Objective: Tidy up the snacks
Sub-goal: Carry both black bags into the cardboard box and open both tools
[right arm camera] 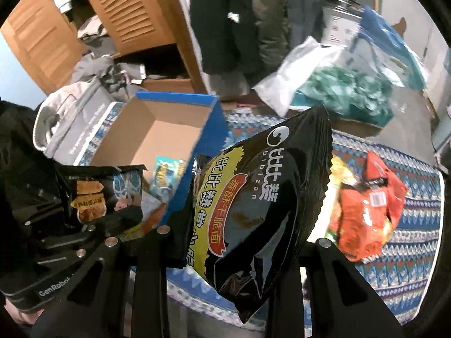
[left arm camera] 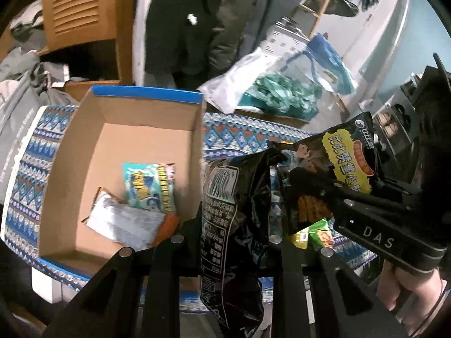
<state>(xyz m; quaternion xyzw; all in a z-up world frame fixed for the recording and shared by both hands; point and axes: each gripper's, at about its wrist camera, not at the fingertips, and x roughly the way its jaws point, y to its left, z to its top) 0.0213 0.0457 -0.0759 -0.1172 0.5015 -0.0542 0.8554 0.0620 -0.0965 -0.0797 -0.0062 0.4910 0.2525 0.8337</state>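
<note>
two black snack bags [left arm camera: 231,211] [right arm camera: 259,197] pinched in fingers beside the box [left arm camera: 70,146].

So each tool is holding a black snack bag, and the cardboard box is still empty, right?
Not quite. The left tool and right tool each do hold a black snack bag, but the cardboard box is not empty: the left wrist view shows a teal packet and a white-backed packet lying inside it.
</note>
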